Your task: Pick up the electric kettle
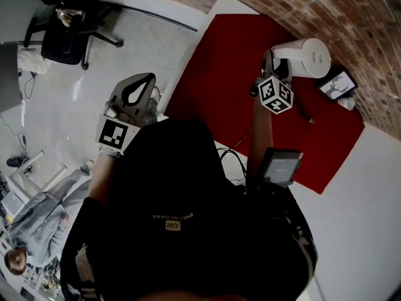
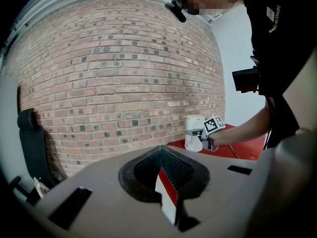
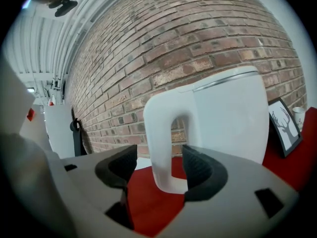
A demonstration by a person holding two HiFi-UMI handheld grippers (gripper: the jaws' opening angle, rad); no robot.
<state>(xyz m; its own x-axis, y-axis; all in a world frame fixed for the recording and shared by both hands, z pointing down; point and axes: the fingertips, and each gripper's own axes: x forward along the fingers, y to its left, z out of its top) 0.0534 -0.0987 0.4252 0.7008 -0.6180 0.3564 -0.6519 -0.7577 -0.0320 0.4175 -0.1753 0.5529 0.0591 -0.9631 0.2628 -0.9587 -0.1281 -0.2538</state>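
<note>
A white electric kettle [image 1: 307,58] stands on the red mat [image 1: 225,74] near the brick wall. In the right gripper view its looped handle [image 3: 161,148] rises between the two dark pads. My right gripper [image 3: 159,171] is open around that handle, with a gap on the left side and the right pad close beside it. From the head view, the right gripper [image 1: 273,68] reaches the kettle's left side. My left gripper [image 1: 135,96] is held off the mat's left edge, shut and empty. The left gripper view has its pads [image 2: 148,170] meeting, with the kettle [image 2: 194,133] far off.
A framed picture [image 1: 337,84] and a small white cup [image 1: 346,103] stand right of the kettle by the brick wall [image 1: 351,17]. A thin cable [image 1: 235,137] crosses the mat. An office chair [image 1: 66,33] stands far left on the pale floor.
</note>
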